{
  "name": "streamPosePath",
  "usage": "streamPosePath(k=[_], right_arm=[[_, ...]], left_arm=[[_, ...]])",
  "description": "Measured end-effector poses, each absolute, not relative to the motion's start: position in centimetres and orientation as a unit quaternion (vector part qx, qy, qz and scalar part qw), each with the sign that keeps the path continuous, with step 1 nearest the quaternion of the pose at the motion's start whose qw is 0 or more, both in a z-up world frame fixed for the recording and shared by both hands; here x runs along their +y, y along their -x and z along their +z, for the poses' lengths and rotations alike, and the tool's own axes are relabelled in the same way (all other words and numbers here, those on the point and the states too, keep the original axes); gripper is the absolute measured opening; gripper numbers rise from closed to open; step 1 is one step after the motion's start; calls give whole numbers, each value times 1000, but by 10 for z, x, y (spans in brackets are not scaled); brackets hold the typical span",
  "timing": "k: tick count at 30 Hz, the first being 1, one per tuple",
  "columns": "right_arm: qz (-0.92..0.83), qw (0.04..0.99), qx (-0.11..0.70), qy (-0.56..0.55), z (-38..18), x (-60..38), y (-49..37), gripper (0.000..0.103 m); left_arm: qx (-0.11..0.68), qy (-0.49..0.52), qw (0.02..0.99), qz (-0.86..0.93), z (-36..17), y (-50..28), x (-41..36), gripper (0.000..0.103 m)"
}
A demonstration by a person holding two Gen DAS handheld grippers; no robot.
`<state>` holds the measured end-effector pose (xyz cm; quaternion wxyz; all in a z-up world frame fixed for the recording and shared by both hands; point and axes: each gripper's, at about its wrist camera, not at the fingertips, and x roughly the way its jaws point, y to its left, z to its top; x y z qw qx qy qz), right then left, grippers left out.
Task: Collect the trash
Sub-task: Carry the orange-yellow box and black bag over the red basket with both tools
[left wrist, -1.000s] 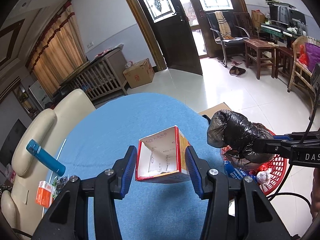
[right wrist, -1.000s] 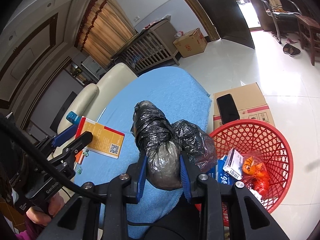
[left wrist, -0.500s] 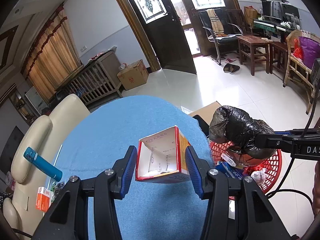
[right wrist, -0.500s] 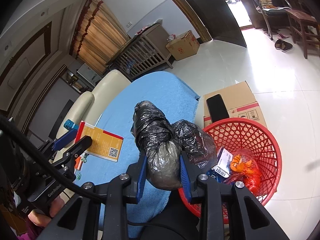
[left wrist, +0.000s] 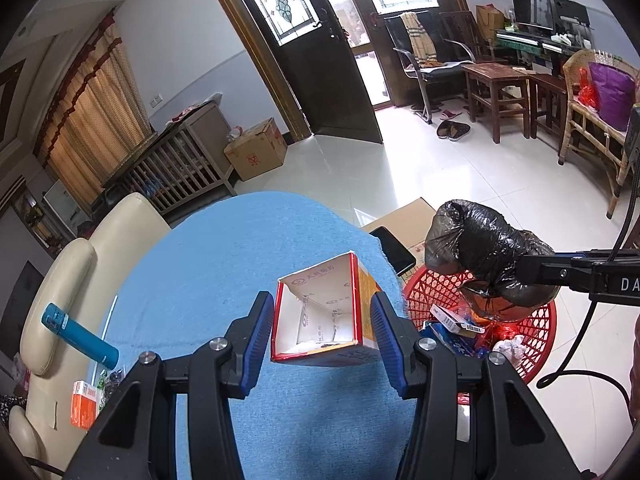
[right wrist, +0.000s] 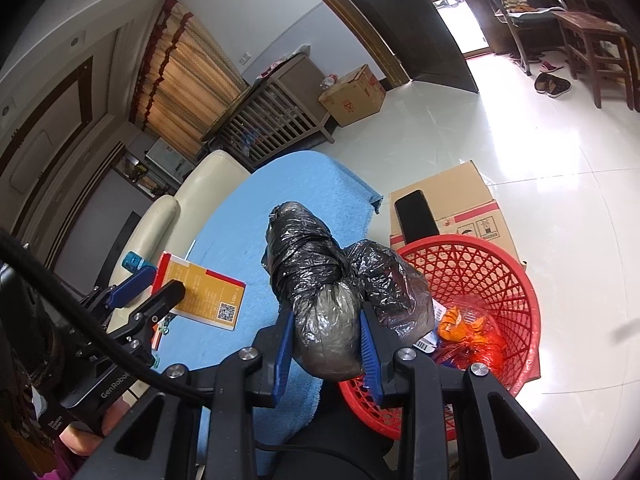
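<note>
Black bag (right wrist: pixel 320 300) clamped in right claw (right wrist: pixel 326 344): centre over red basket (right wrist: pixel 500 280) before release; left claw (left wrist: pixel 322 332) grips carton (left wrist: pixel 324 316).

A basket (right wrist: pixel 516 280) stands on the floor right of the table (right wrist: pixel 320 184), a phone-topped box (right wrist: pixel 472 196) behind it.

Basket (right wrist: pixel 516 280) mouth open at lower right; trash covers its bottom. Carton (right wrist: pixel 444 196) with phone (right wrist: pixel 416 216) blocks its far side.
</note>
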<state>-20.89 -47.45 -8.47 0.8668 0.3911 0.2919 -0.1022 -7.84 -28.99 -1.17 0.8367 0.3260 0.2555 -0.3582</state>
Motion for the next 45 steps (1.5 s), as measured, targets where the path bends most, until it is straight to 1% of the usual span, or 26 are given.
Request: streamPosePath(k=[29, 37, 45], right_arm=[[-143, 847, 293, -421, -106, -504, 250, 33], [-175, 848, 305, -396, -110, -503, 254, 33], [-231, 853, 331, -331, -109, -495, 255, 33]], left_arm=[[280, -351, 808, -381, -31, 99, -329, 52], [313, -346, 800, -379, -44, 94, -342, 52], [340, -337, 796, -370, -57, 87, -348, 52]])
